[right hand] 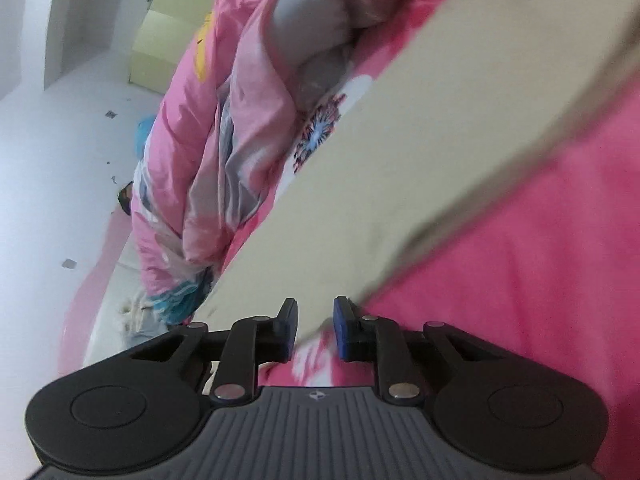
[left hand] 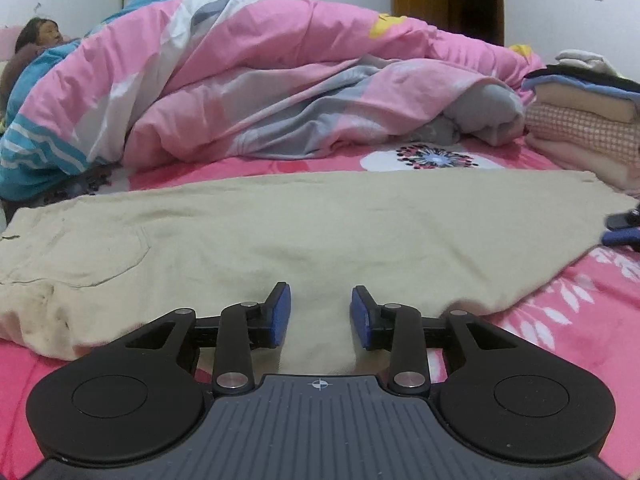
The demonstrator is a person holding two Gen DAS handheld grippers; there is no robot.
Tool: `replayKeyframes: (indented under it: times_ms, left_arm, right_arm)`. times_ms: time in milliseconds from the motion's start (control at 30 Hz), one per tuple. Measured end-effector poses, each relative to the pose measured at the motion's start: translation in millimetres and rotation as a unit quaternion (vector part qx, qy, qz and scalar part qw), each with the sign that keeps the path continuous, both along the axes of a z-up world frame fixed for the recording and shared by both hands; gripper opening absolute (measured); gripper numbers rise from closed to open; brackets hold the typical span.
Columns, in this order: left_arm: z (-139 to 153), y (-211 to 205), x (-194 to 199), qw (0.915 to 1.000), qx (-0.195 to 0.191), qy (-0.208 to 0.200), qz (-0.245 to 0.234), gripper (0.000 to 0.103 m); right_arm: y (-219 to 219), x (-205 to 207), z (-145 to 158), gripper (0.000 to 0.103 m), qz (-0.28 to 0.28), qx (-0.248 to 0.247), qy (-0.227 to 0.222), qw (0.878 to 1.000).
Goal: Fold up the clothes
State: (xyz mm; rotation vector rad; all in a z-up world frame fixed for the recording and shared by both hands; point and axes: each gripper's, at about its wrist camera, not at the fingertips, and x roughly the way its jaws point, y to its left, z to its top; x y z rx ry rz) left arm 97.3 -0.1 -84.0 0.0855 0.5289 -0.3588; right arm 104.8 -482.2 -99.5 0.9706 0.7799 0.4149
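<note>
Beige trousers lie flat across the pink bedsheet, spread for folding. The left gripper hovers over the near edge, jaws partly apart, gripping nothing. The right gripper (tilted view) stands narrowly parted at a hem corner, pads clear of the cloth

Beige trousers motion-blurred in right view, folded pile cut off at edge
</note>
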Motion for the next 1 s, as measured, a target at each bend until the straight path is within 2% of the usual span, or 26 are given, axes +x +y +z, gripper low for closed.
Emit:
replayKeyframes:
  times_ms: [100, 133, 233, 333, 367, 400, 467, 567, 633, 700, 867, 1000]
  left_arm:
    - [-1, 3, 3, 0.9999, -0.012, 0.006, 0.0, 0.035]
    - [-1, 3, 3, 0.9999, -0.015, 0.007, 0.0, 0.035]
    - [-1, 1, 2, 0.9999, -0.013, 0.005, 0.001, 0.036]
    - [-1, 1, 2, 0.9999, -0.013, 0.003, 0.002, 0.036]
    - [-2, 2, 2, 0.9999, -0.016, 0.004, 0.002, 0.036]
    - [-2, 3, 2, 0.9998, -0.021, 0.004, 0.001, 0.036]
    - [-3, 6, 2, 0.9995, -0.03, 0.005, -0.001, 0.037]
    - [-4, 10, 4, 0.9989, -0.045, 0.009, -0.004, 0.038]
    - [-4, 12, 5, 0.9985, -0.054, 0.011, -0.006, 0.039]
    - [-5, 13, 5, 0.9981, -0.06, 0.011, -0.007, 0.04]
    - [-5, 13, 5, 0.9981, -0.061, 0.01, -0.006, 0.04]
    - [-6, 14, 5, 0.9978, -0.065, 0.01, -0.009, 0.041]
  right_arm:
    - [-10, -15, 14, 0.033, -0.001, 0.003, -0.011, 1.0]
    - [-15, -18, 19, 0.033, -0.005, 0.007, -0.021, 1.0]
    - [-40, -15, 26, 0.034, -0.05, 0.016, -0.048, 0.997]
    - [-65, -4, 10, 0.034, -0.114, 0.012, -0.022, 0.993]
    - [-73, -7, 1, 0.027, -0.134, 0.023, -0.006, 0.991]
    - [-82, -9, -8, 0.013, -0.154, 0.034, 0.011, 0.987]
    - [-93, -25, -17, 0.011, -0.18, 0.059, 0.021, 0.982]
    - [-103, -54, -6, 0.014, -0.209, 0.015, 0.03, 0.977]
    - [-116, -68, 0, 0.018, -0.23, 0.008, 0.033, 0.973]
    - [-130, -76, 7, 0.029, -0.264, 0.008, 0.026, 0.964]
    - [-160, -71, 9, 0.031, -0.333, -0.011, 0.025, 0.942]
    - [-154, -51, 8, 0.031, -0.329, -0.056, 0.028, 0.942]
